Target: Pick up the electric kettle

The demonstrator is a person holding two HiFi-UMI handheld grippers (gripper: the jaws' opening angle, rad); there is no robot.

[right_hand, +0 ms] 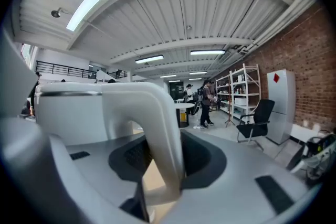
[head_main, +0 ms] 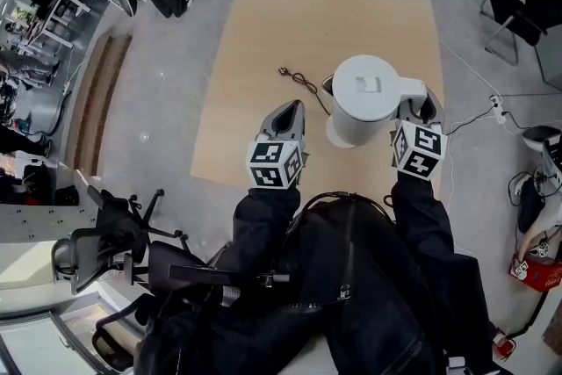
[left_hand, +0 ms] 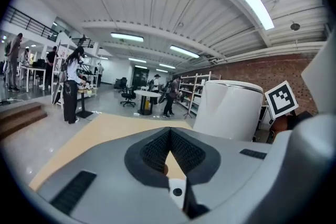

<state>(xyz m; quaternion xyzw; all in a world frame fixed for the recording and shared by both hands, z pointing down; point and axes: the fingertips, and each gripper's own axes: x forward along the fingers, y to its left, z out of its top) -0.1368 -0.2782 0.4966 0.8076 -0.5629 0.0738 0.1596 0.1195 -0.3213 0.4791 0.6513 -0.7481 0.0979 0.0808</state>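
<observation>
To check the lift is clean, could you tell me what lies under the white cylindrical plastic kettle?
Flat tan floor mat shows around the white kettle, with a thin black cord lying on it. The spot directly beneath is covered by the kettle's body.

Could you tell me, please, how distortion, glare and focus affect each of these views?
Head view: sharp and evenly lit, with the edges bent by the wide lens. Left gripper view: strong fisheye with dark corners, and the ceiling light strip is blown out. Right gripper view: same fisheye, and the kettle handle, very close, looks soft.
</observation>
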